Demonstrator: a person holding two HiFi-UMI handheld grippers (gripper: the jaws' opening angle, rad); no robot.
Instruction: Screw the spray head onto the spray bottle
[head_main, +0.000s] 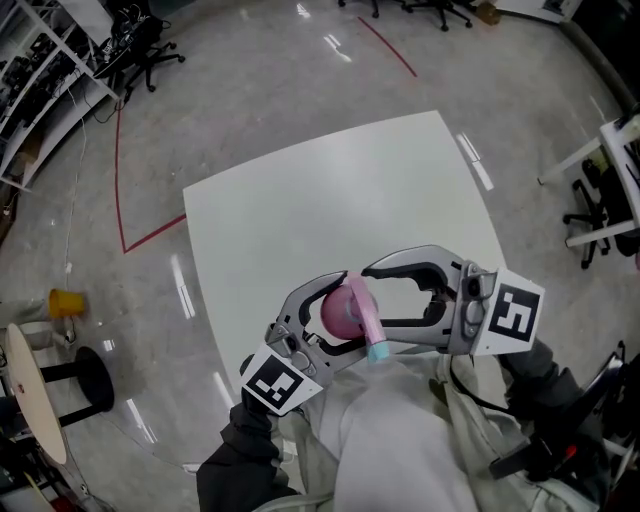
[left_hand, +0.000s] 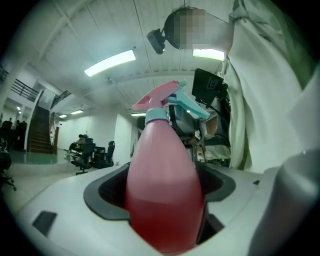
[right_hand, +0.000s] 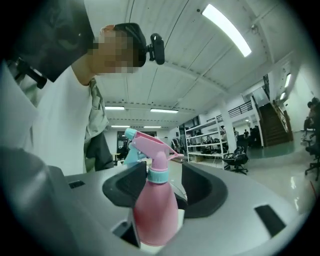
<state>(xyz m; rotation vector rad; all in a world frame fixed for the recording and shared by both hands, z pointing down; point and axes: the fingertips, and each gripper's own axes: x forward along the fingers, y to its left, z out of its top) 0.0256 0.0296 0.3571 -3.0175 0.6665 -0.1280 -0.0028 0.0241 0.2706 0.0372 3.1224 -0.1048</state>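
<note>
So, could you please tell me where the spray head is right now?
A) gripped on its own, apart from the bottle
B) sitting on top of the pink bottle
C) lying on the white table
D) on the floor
B: the spray head sits on the neck of the pink bottle, whose body the left gripper clamps.

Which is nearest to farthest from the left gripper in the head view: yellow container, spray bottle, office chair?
1. spray bottle, between the left gripper's jaws.
2. yellow container, on the floor at left.
3. office chair, top left, farthest.
</note>
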